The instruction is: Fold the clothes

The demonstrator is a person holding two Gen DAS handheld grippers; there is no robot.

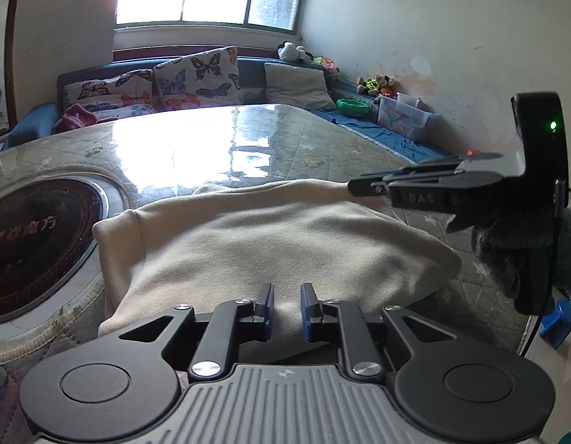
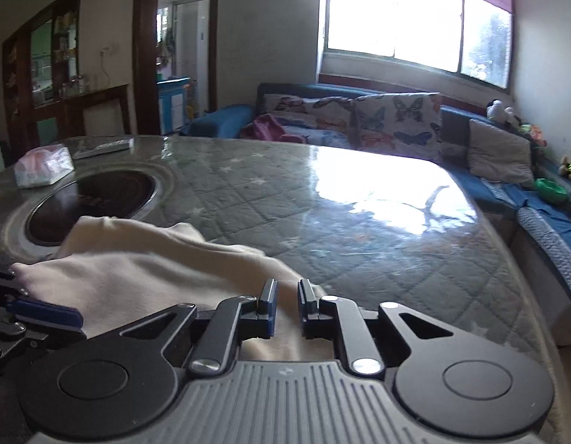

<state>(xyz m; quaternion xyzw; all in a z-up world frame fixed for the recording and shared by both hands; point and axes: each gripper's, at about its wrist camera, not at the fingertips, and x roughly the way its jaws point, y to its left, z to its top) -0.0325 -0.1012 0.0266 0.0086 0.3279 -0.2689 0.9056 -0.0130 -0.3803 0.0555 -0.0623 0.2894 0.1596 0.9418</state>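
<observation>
Cream fleece garment (image 1: 270, 236) lies bunched on the quilted table (image 1: 322, 148) beside the inset burner (image 1: 37, 244). Left gripper (image 1: 287, 305) and right gripper (image 2: 287, 305) each pinch a narrow fold of an edge. Likely soft, light, limp; corners grip best.

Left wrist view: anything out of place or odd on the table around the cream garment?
One thing: the cream garment overlaps the rim of the dark round hotplate set into the table, an odd spot for folding. Nothing looks spilled or damaged.
</observation>
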